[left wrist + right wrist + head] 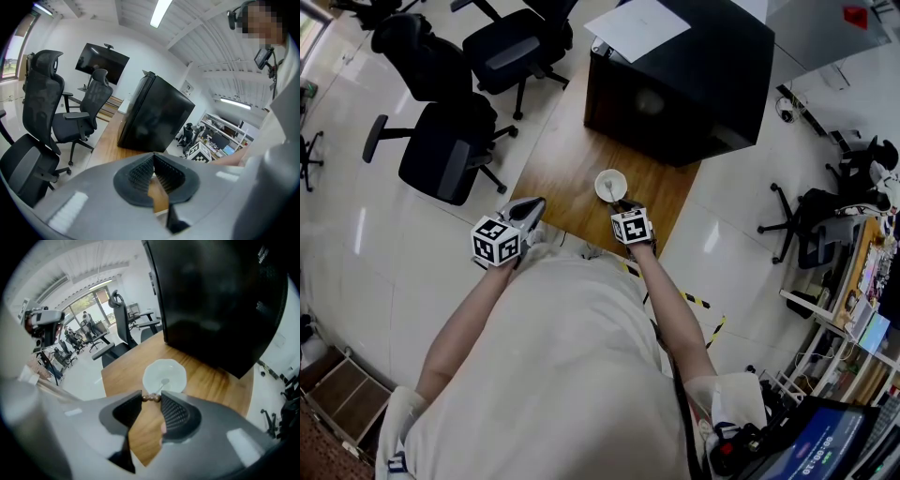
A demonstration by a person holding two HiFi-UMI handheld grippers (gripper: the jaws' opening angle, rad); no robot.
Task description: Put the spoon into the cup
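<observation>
A white cup (610, 185) (164, 376) stands on the wooden table (572, 159), a little in front of the black cabinet. The spoon (161, 385) leans in the cup, bowl down inside and thin handle rising toward me. My right gripper (151, 399) (623, 204) hovers just short of the cup's near rim, angled down, shut on the brown beaded end of the spoon's handle, which spans the two jaw tips. My left gripper (153, 160) (530, 208) hangs at the table's near left edge, away from the cup, its ribbed pads meeting at the tips with nothing between them.
A large black cabinet (684, 75) (220, 301) stands on the far part of the table with a white sheet of paper (636, 26) on top. Black office chairs (450, 150) (42, 117) stand on the floor to the left. Yellow-black tape (698, 302) marks the floor on the right.
</observation>
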